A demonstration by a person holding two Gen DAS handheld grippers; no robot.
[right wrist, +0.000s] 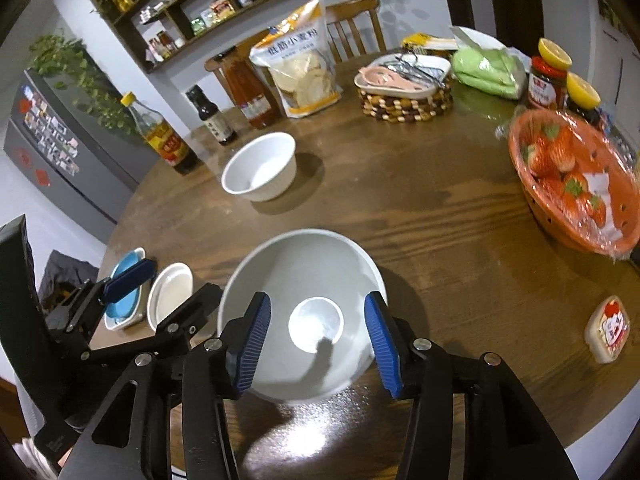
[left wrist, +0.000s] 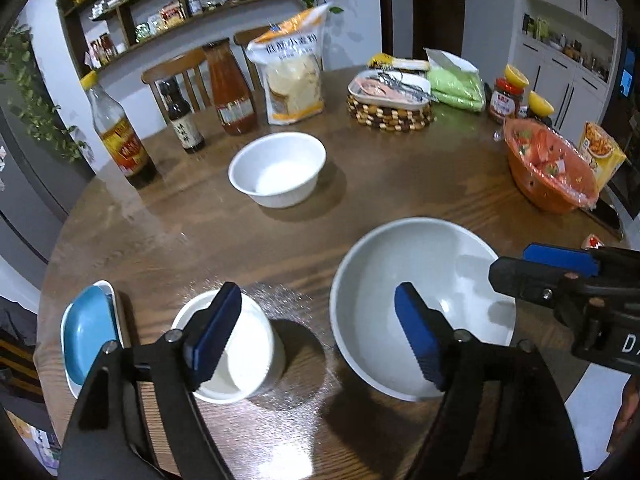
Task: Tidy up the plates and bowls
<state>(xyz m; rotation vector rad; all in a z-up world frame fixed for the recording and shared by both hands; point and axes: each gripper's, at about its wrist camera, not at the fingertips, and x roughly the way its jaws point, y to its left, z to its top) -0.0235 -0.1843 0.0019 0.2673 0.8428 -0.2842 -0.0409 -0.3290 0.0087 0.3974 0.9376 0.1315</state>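
Note:
A large grey-white bowl (left wrist: 420,304) (right wrist: 304,312) sits at the near edge of the round wooden table (left wrist: 400,192). A small white dish (left wrist: 236,348) (right wrist: 170,294) lies left of it. A blue dish in a white one (left wrist: 86,332) (right wrist: 124,300) lies at the far left edge. A deep white bowl (left wrist: 278,168) (right wrist: 260,166) stands mid-table. My left gripper (left wrist: 320,332) is open, hovering between the small white dish and the large bowl. My right gripper (right wrist: 316,344) is open above the large bowl, its fingers astride it, holding nothing.
Sauce bottles (left wrist: 120,136), a flour bag (left wrist: 292,76) and a tray of utensils on a woven trivet (left wrist: 390,96) line the far side. A wrapped orange basket of strawberries (right wrist: 576,184) is at the right. A small packet (right wrist: 606,328) lies near the right edge.

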